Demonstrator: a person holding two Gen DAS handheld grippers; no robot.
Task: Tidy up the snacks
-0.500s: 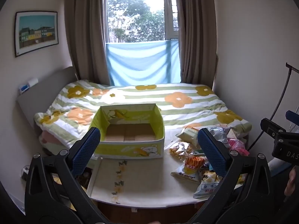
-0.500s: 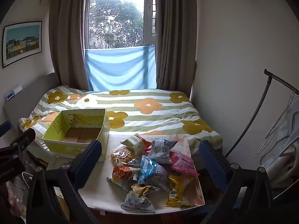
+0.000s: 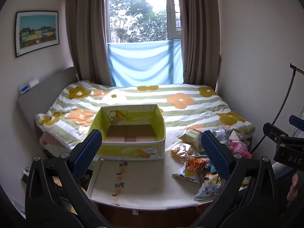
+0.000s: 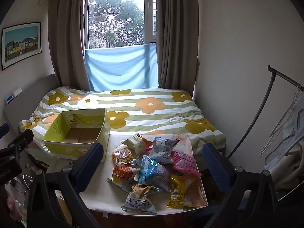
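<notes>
We are in a bedroom at home: we see a bed (image 3: 144,102) with a flowery blanket, long curtains (image 3: 85,38) by the window, and a picture (image 3: 37,33) on the wall.

**Bedroom backdrop**

A bed (image 3: 190,112) under a green-striped flowered quilt (image 4: 152,112) fills the room. Brown curtains (image 3: 85,38) frame a window (image 4: 117,19), its lower part covered by blue cloth (image 3: 144,64). A framed picture (image 3: 37,32) hangs left; what looks like a clothes rack (image 4: 266,102) stands right.

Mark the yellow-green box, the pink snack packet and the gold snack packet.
yellow-green box (image 4: 70,149): right wrist view, front outer wall.
pink snack packet (image 4: 183,163): right wrist view, middle of wrapper.
gold snack packet (image 4: 177,191): right wrist view, middle of wrapper.
</notes>
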